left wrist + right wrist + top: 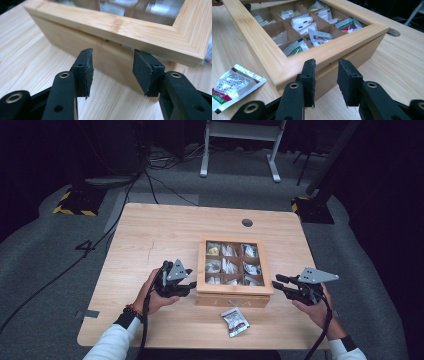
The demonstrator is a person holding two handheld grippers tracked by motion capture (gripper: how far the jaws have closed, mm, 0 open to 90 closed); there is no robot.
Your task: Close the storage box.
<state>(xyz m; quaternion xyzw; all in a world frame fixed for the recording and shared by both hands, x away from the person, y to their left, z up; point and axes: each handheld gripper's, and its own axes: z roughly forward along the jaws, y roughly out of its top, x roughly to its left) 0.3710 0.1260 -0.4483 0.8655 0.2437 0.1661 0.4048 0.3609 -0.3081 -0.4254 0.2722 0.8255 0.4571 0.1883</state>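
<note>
A wooden box (235, 290) with a glass-paned lid stands in the middle of the table, and packets fill its compartments. My left gripper (192, 285) is at the box's left side. Its jaws stand apart with nothing between them (112, 67), their tips close to the lid's frame (125, 27), where a thin gap shows under the edge. My right gripper (275, 281) is at the box's right side. It is open too (327, 77), right at the corner of the lid frame (257, 42). A silver packet (235, 321) (233, 85) lies loose on the table in front of the box.
The light wooden table (150, 235) has a round cable hole (247, 223) (394, 32) behind the box. Cables run over the grey floor at the left, and a white desk frame (240, 150) stands beyond the table.
</note>
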